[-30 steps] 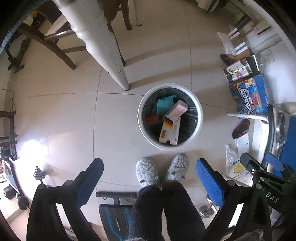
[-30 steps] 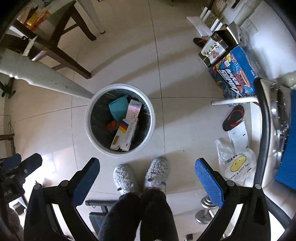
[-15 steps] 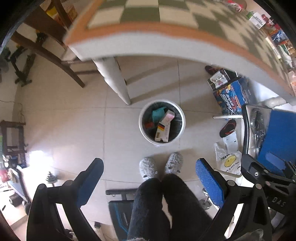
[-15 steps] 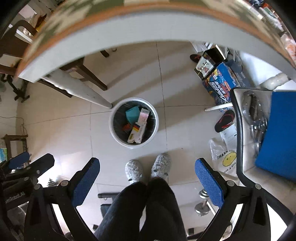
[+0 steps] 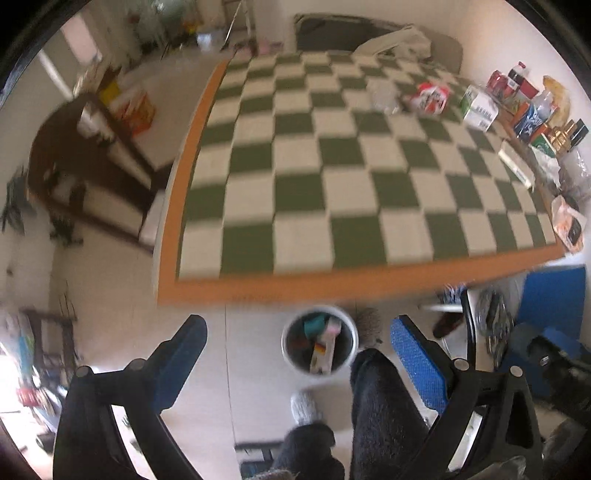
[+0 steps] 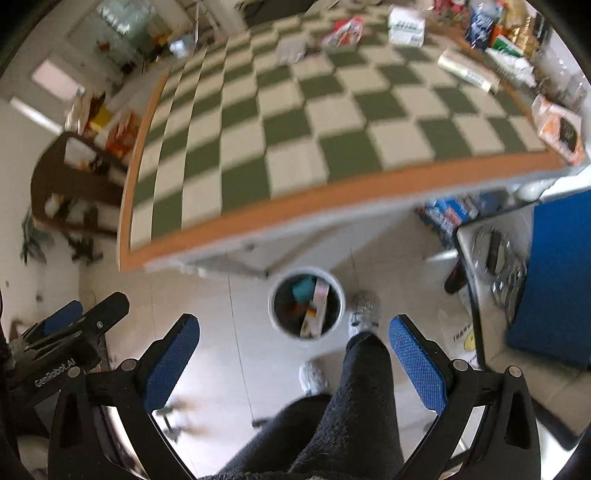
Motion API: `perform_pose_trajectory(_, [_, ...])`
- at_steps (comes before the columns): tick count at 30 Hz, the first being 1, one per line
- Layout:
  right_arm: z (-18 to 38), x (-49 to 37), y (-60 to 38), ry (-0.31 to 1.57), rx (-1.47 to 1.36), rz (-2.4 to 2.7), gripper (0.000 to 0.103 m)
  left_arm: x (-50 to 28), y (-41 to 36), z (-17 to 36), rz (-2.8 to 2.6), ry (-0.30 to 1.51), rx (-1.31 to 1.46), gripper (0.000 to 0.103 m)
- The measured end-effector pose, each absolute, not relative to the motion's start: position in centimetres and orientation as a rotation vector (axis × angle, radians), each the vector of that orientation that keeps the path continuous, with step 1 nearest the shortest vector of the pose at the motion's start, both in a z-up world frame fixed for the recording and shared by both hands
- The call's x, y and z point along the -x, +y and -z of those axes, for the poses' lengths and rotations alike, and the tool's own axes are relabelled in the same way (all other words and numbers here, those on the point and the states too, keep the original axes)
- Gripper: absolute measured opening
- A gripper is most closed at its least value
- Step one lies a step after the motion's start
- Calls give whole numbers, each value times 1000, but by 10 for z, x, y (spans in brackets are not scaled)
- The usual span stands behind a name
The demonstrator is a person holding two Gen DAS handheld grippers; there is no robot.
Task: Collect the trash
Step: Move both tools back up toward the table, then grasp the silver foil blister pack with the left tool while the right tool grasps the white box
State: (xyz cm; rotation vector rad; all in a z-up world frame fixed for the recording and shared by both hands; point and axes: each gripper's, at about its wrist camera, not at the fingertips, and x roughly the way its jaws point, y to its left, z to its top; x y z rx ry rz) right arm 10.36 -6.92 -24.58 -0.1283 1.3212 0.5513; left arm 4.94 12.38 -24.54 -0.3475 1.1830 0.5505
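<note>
A white trash bin (image 5: 320,370) (image 6: 275,320) stands on the floor under the table edge, holding a teal item, a pink box and a yellow-red box. My left gripper (image 5: 299,350) is open and empty, high above the bin. My right gripper (image 6: 293,349) is open and empty too. On the checkered table (image 5: 332,184) (image 6: 295,122), far side, lie a red-and-white crumpled wrapper (image 5: 430,96) (image 6: 345,31), a clear plastic piece (image 5: 382,96) (image 6: 291,50) and a white-green carton (image 5: 478,109) (image 6: 406,26).
Bottles, cans and packets crowd the table's right edge (image 5: 532,110) (image 6: 509,40). A dark wooden chair (image 5: 92,166) (image 6: 74,181) stands left of the table. The person's dark-trousered legs and grey slippers (image 5: 306,406) (image 6: 364,306) are beside the bin. A blue pad (image 6: 554,277) lies at right.
Both grippers have risen from just over the bin to above table height and tilted forward; the tabletop now fills the upper view. The person has stepped, one foot lifted.
</note>
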Motion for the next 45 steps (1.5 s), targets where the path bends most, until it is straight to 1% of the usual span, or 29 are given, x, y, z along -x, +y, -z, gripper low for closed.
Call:
perform_pose_trajectory(2, [237,-138,-71,1307,102,-525,103,-84,134,241,-557,1179,333,102])
perform_pose_trajectory(6, [228,-235,-72,1287,31,-453,103,-168,159,244,-569,1195,354,102])
perform_pose_trajectory(7, [228,-271,-70,1280,20,-434,103,-200,169,249,-577,1210,368,102])
perform_pose_trajectory(10, [232,-355,-59,1288,21,-382,103,-260,190,257,-579,1247,418,102])
perform_pose_trajectory(13, [239,-450,-42,1305,16,-328,103,-328,216,274,-587,1296,478,102])
perform_pose_trajectory(16, [248,-532,-24,1312,29,-282,103,-379,240,292,-587,1319,532,101])
perform_pose_trajectory(21, [279,-634,14,1338,81,-237,103,-444,262,332,-534,1400,570,101])
perform_pose_trajectory(25, [306,-676,36,1380,106,-234,103,-475,270,361,-498,1464,560,101])
perform_pose_trajectory(27, [321,-690,46,1399,129,-237,103,-485,270,370,-483,1482,546,98])
perform_pose_trajectory(28, [324,-692,48,1402,137,-238,103,-490,269,374,-470,1489,534,92])
perform_pose_trajectory(29, [330,-697,52,1408,151,-240,103,-493,268,376,-465,1497,522,81])
perform_pose_trajectory(31, [339,-702,58,1419,170,-243,103,-496,266,380,-455,1511,511,72])
perform_pose_trajectory(33, [345,-705,64,1424,189,-246,103,-497,265,378,-453,1502,508,67])
perform_pose_trajectory(34, [347,-707,66,1421,195,-248,103,-496,264,377,-447,1499,503,62])
perform_pose_trajectory(35, [348,-708,67,1416,200,-251,99,-495,263,376,-444,1496,500,56])
perform_pose_trajectory(36, [349,-708,69,1411,209,-254,94,-494,262,374,-440,1493,498,53])
perform_pose_trajectory(37, [350,-708,70,1408,223,-251,81,-492,261,373,-438,1491,495,50])
perform_pose_trajectory(38, [350,-708,70,1406,228,-256,78,-489,261,373,-442,1492,495,50])
perform_pose_trajectory(40, [349,-707,70,1409,222,-266,78,-479,261,373,-450,1492,507,50])
perform_pose_trajectory(42, [349,-704,68,1424,212,-287,77,-469,262,373,-452,1494,513,54])
perform_pose_trajectory(45, [346,-698,66,1416,217,-306,77,-455,268,372,-442,1468,576,55])
